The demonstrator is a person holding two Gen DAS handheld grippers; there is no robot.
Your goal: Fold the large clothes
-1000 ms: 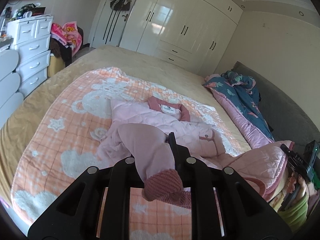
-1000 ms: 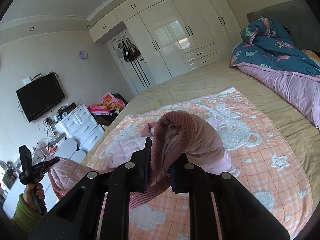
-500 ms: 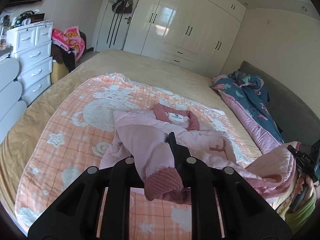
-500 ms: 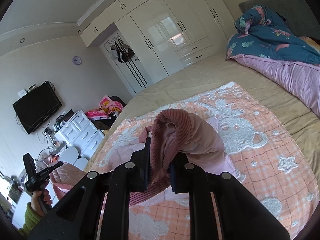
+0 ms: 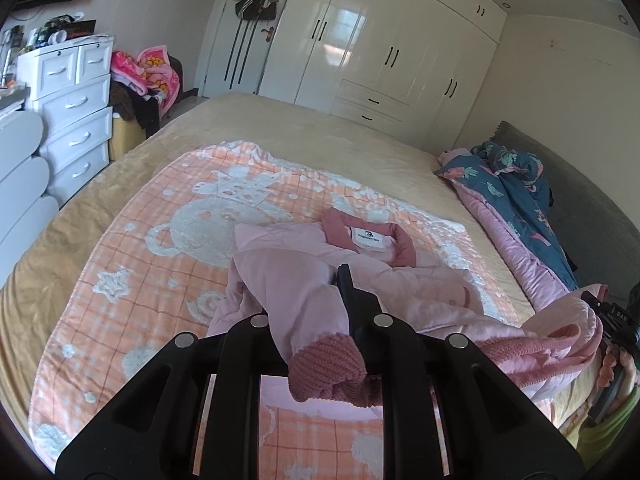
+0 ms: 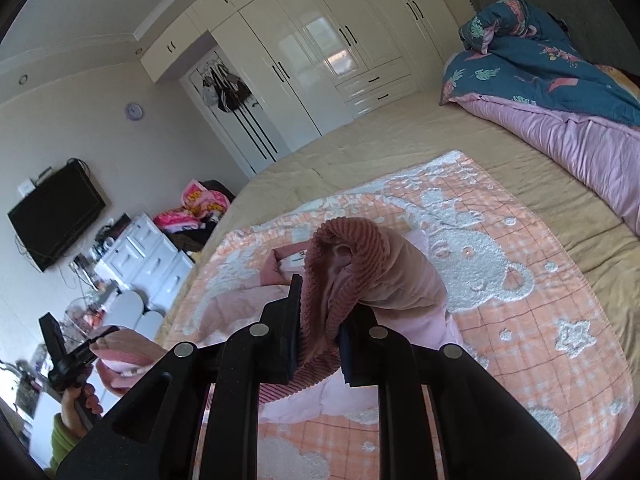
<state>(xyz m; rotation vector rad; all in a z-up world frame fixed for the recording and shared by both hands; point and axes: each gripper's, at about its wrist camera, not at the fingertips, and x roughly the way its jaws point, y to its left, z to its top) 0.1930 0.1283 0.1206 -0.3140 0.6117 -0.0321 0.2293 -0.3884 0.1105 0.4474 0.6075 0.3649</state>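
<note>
Left gripper (image 5: 316,316) clamps 1 ribbed cuff, right gripper (image 6: 320,320) the other; the pink jacket (image 5: 360,264) lies ahead, collar (image 5: 368,236) farthest.

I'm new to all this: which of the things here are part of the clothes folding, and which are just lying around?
In the job:
pink jacket
left hand-held gripper, shut on one cuff
right hand-held gripper, shut on the other cuff

Lying about:
orange blanket
blue quilt
white drawers
television

Both cams ride on my hand-held grippers, tilted down over the near edge of the bed (image 5: 280,120), close to the blanket (image 5: 132,264). Left one faces the wardrobe (image 5: 400,48) corner, right one angles toward the TV (image 6: 52,216) wall. Both share bed and wardrobe.
</note>
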